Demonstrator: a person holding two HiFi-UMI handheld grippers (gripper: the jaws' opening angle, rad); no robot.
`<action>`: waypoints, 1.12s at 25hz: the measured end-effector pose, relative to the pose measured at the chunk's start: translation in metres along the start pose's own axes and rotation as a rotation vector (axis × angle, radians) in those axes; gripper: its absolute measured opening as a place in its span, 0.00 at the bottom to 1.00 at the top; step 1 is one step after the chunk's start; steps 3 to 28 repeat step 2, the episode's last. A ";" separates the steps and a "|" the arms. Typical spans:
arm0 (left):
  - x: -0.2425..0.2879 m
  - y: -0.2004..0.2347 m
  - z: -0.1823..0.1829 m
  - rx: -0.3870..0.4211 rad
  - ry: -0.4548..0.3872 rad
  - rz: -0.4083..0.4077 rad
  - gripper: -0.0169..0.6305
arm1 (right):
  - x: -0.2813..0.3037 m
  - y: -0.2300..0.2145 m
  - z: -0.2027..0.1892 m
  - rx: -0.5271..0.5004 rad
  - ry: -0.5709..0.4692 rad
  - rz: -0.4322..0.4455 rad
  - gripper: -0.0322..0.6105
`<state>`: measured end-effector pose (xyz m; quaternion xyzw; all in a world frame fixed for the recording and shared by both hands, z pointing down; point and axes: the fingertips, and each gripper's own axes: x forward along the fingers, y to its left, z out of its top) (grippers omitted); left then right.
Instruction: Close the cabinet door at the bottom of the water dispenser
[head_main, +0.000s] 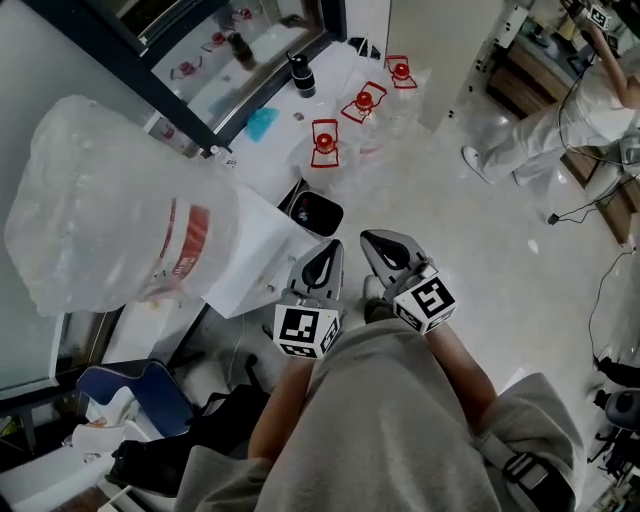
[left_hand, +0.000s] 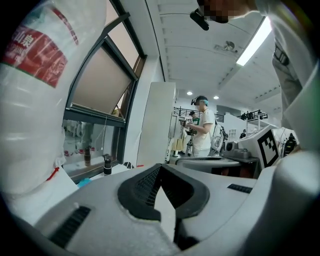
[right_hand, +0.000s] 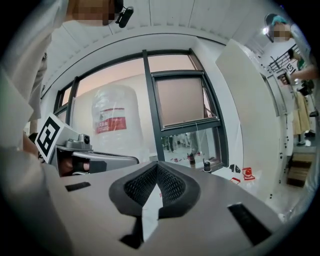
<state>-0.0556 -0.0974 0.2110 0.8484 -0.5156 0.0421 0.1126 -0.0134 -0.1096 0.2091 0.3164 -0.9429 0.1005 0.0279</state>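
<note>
White water dispenser (head_main: 262, 262), door hidden

Pale glossy floor (head_main: 520, 260), dark-framed window (right_hand: 180, 100), ceiling strip light (left_hand: 255, 47)

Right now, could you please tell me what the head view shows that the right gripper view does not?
Only the head view shows the blue plastic chair and the black-and-white marker cube on the right gripper. Only the right gripper view shows the white ceiling and that gripper's shut jaws up close. Both show the large clear water jug with its red label and the left gripper.

Grey shirt (head_main: 400, 420), grey left gripper (head_main: 326, 252)
</note>
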 end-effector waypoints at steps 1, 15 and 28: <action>-0.003 0.001 0.004 0.006 -0.009 -0.006 0.04 | 0.000 0.004 0.003 -0.003 -0.008 -0.003 0.06; -0.006 0.002 0.008 0.013 -0.017 -0.012 0.04 | 0.000 0.008 0.006 -0.006 -0.016 -0.005 0.06; -0.006 0.002 0.008 0.013 -0.017 -0.012 0.04 | 0.000 0.008 0.006 -0.006 -0.016 -0.005 0.06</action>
